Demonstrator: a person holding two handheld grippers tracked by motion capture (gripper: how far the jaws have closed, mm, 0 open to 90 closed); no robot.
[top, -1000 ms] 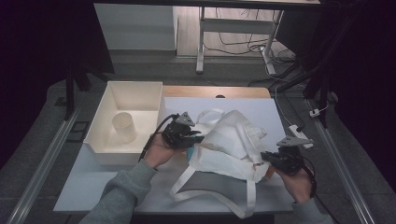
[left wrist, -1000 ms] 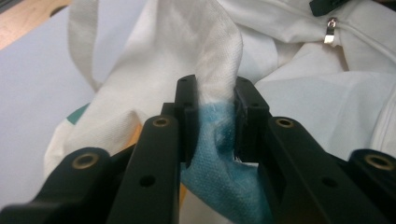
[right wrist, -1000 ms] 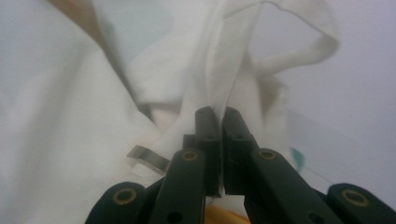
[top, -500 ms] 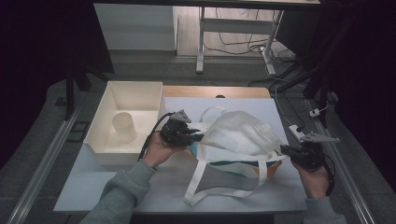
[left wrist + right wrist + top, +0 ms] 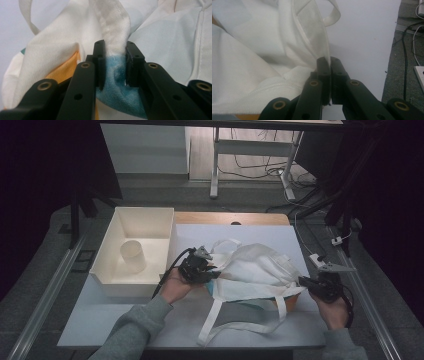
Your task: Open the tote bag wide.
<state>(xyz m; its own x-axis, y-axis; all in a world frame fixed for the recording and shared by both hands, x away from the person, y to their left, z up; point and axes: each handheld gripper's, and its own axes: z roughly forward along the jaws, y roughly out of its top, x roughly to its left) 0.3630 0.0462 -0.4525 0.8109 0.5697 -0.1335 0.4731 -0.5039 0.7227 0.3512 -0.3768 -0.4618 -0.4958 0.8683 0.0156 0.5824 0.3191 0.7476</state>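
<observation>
White cloth tote bag [image 5: 257, 270], probably light and floppy: left gripper [image 5: 202, 268] pinches its nine o'clock edge, right gripper [image 5: 312, 282] clamps its three o'clock hem.

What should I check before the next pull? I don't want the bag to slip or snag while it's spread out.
1. Left hand-held gripper pinching the tote bag: ok, fabric bunched between its jaws.
2. Right hand-held gripper shut on the bag's seamed edge: ok.
3. Bag stretched between both grips: ok, spread over the table.
4. Loose strap free of both grippers: ok, lying on the table in front.
5. White bin clear of the bag: ok, apart at left.
6. Bag's contents: cannot tell.
</observation>
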